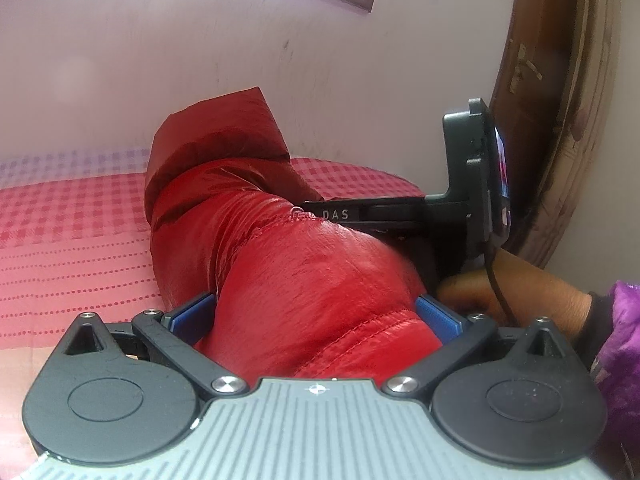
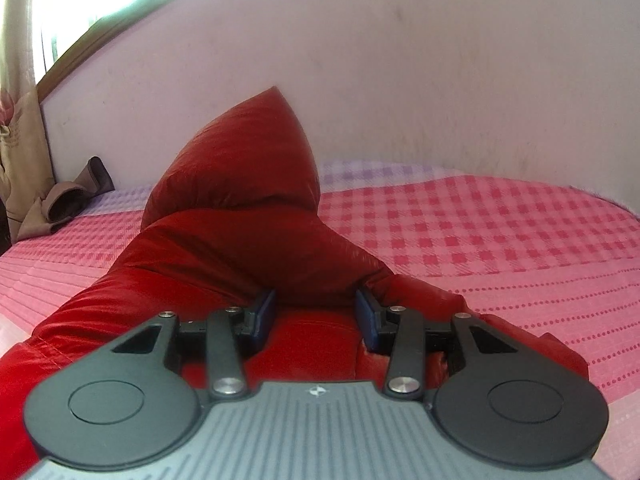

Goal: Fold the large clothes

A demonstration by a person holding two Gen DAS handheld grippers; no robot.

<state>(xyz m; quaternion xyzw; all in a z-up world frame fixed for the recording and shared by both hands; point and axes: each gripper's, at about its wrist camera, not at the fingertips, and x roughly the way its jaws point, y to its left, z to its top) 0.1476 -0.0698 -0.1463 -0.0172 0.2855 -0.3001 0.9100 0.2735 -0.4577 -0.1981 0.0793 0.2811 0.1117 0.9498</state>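
Red, shiny, quilted puffer jacket (image 1: pixel 288 272) lying bunched on a pink and red checked bed cover (image 1: pixel 72 240), beside a pale wall, one padded corner standing up in a peak (image 2: pixel 248 160). Filling the wide gap of the left gripper (image 1: pixel 316 316), thick padded fabric pressing against both blue pads (image 1: pixel 192 316), so apparently clamped on a fat roll of the jacket. Sitting between the blue pads of the right gripper (image 2: pixel 316 312) too, jaws about a third open, fabric bulging between them and seemingly pinched. Showing at the right of the left view: the other gripper's black body and a bare hand (image 1: pixel 560 304) in a purple sleeve. Resting at the far edge of the bed, a brown garment (image 2: pixel 64 200). Judging the step: gathering or lifting a padded section mid-fold. Calling next for carrying both grips across together, keeping the slippery bulk from sliding out, then laying it flat.
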